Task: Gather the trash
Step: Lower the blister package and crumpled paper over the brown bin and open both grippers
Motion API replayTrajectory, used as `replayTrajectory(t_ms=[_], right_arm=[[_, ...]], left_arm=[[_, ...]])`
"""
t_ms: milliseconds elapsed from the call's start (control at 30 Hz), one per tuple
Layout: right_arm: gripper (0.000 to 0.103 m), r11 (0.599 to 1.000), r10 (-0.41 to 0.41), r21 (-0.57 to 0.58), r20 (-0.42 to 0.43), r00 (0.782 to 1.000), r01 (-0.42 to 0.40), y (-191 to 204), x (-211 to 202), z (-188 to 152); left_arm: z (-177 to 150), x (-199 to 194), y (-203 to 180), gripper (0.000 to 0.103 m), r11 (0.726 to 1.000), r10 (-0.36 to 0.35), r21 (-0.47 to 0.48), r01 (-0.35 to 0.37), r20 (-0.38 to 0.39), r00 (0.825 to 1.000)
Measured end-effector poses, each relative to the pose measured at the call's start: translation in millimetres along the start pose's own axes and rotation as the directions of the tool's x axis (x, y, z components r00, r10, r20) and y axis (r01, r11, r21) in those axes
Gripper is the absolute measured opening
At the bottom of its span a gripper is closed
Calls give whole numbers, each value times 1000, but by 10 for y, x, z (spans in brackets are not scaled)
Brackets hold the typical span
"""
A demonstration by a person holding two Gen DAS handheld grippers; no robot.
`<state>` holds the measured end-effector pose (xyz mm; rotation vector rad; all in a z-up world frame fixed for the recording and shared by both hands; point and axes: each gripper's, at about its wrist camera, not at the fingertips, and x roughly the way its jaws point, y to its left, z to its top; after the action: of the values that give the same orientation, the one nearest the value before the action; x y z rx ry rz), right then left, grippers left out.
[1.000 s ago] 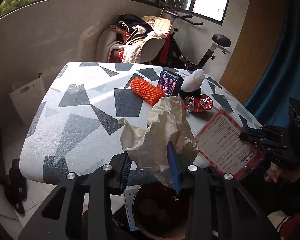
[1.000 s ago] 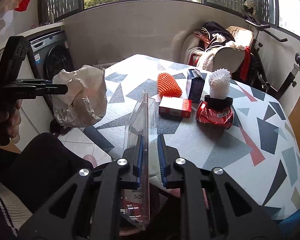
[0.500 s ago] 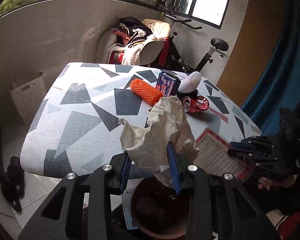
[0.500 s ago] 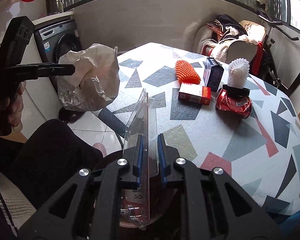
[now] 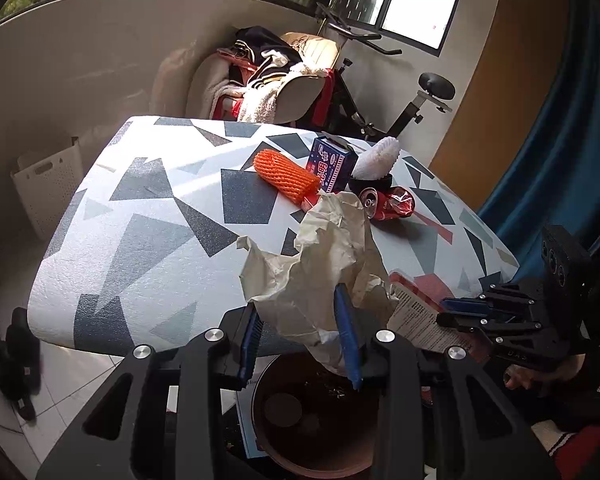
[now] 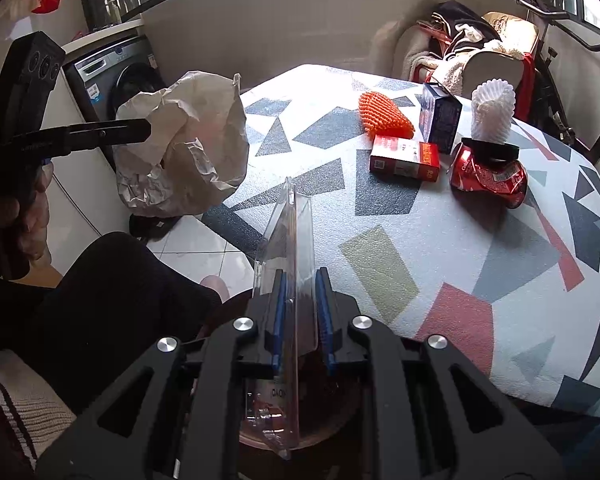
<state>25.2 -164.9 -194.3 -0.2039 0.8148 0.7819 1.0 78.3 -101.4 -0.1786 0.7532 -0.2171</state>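
Clear plastic packaging (image 6: 288,300) stands edge-on between the right gripper (image 6: 300,320) fingers as its jaws are opening, above a brown bin (image 5: 316,420). Alongside, the left gripper (image 5: 300,344) clamps crumpled paper (image 5: 320,272). Farther off, a crushed red can (image 6: 488,176) lies on the patterned table (image 6: 420,240).

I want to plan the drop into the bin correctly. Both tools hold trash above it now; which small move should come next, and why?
Probably finish opening the right tool. Its jaws are already opening around the clear plastic package, whose lower end hangs over the brown bin, so it should fall in. The left tool can then release the crumpled paper bag.
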Motion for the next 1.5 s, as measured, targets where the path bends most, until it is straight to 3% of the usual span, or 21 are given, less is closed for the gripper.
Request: replayTrajectory(t_ms=[67, 133, 167, 233, 367, 400, 667, 1233, 1300, 1367, 1500], right_arm=[[24, 1000, 3, -2, -6, 1000, -3, 15, 22, -5], [38, 1000, 14, -1, -8, 1000, -14, 22, 30, -11], [52, 1000, 9, -1, -8, 1000, -9, 23, 34, -13], [58, 1000, -10, -1, -6, 1000, 10, 14, 37, -19], [91, 997, -70, 14, 18, 997, 70, -64, 0, -14], [95, 996, -88, 21, 30, 996, 87, -91, -24, -10], [97, 986, -145, 94, 34, 989, 141, -356, -113, -11], [97, 977, -184, 116, 44, 982, 178, -477, -191, -41], [97, 977, -186, 116, 43, 982, 180, -483, -191, -44], [97, 976, -187, 119, 42, 981, 181, -491, -189, -48], [97, 976, -186, 128, 44, 982, 179, -506, -192, -51]], left_arm=[[-5, 15, -12, 34, 1000, -3, 1, 3, -3, 1000], [-11, 29, -22, 34, 1000, -6, 3, 6, -5, 1000], [-13, 34, -27, 34, 1000, -7, 4, 7, -6, 1000], [-21, 44, -30, 34, 1000, -13, 1, 13, -7, 1000], [-46, 65, -57, 34, 1000, -24, 5, 24, -13, 1000], [-54, 70, -71, 34, 1000, -27, 9, 27, -15, 1000], [-115, 142, -232, 34, 997, -42, 60, 45, -38, 998], [-227, 320, -538, 36, 985, -89, 139, 102, -97, 991], [-241, 340, -556, 40, 984, -104, 136, 117, -102, 989], [-247, 346, -565, 60, 983, -117, 128, 129, -99, 988], [-243, 311, -567, 77, 985, -125, 114, 133, -69, 990]])
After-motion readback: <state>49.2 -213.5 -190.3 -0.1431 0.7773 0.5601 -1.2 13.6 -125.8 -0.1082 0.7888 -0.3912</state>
